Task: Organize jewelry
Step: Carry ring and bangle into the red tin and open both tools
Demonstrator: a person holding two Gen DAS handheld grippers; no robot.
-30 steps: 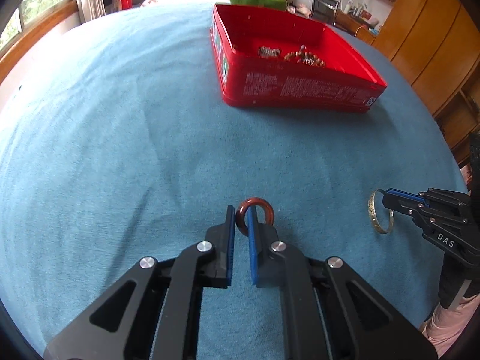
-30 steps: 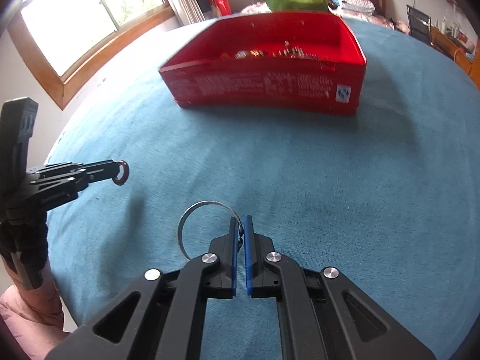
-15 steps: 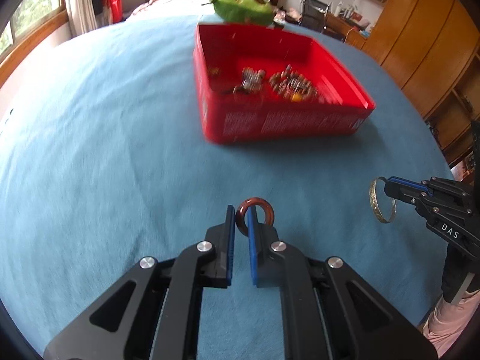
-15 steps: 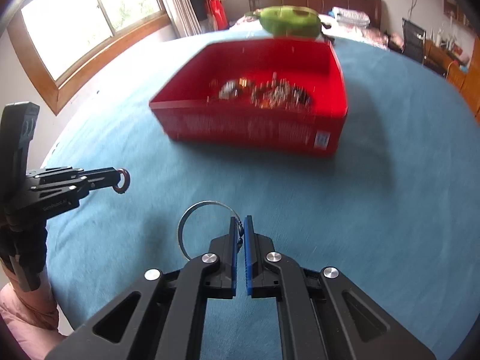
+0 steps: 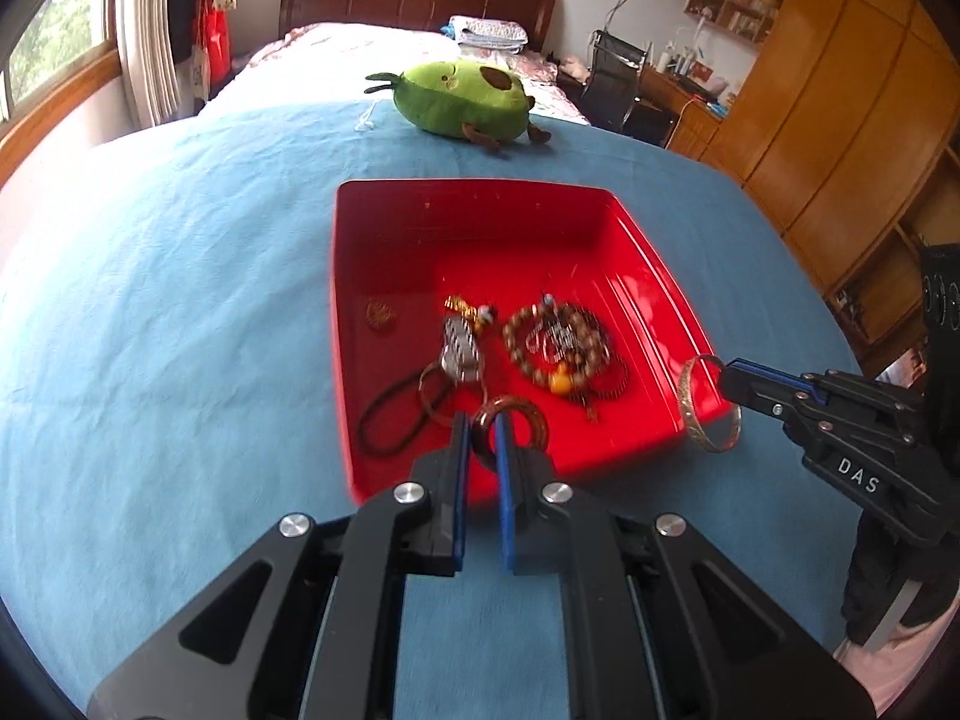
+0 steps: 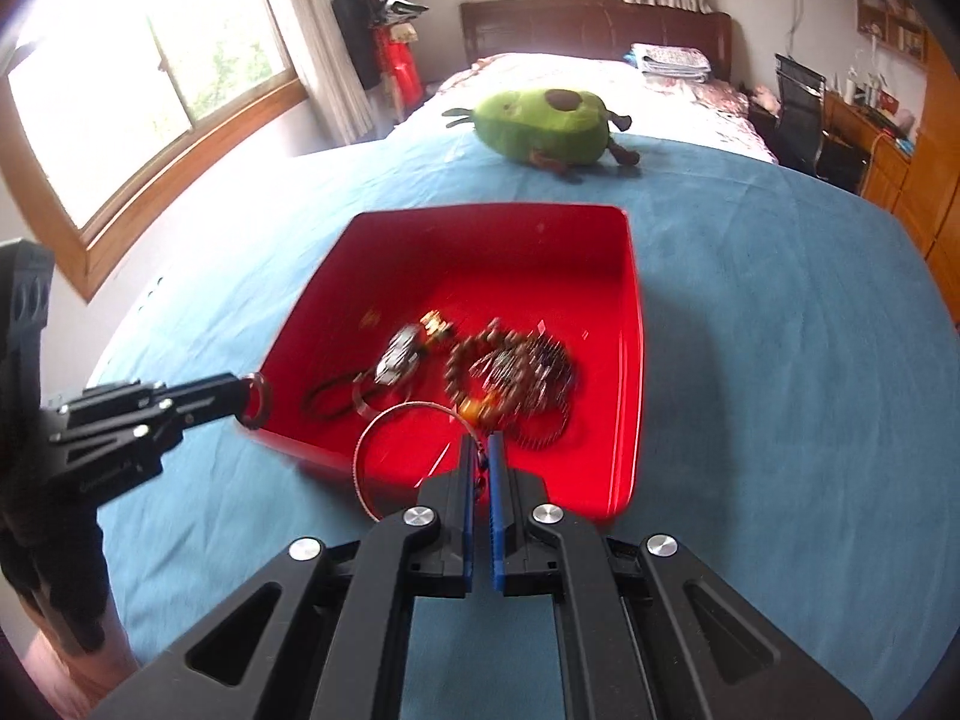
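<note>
A small reddish-brown glossy ring (image 5: 509, 414) is pinched between the blue pads of the left gripper (image 5: 480, 438), while a thin silver metal bangle (image 6: 408, 450) is clamped by the right gripper (image 6: 478, 462). Both are held over the near edge of a shiny red rectangular plastic tray (image 5: 420, 204), where beaded bracelets (image 5: 558, 348) lie tangled, on the blue napped bedspread (image 5: 150, 300).

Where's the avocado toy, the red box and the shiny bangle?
avocado toy (image 5: 459, 97), left wrist view, its green body.
red box (image 5: 333, 324), left wrist view, its left rim.
shiny bangle (image 5: 690, 405), left wrist view, its left edge.
</note>
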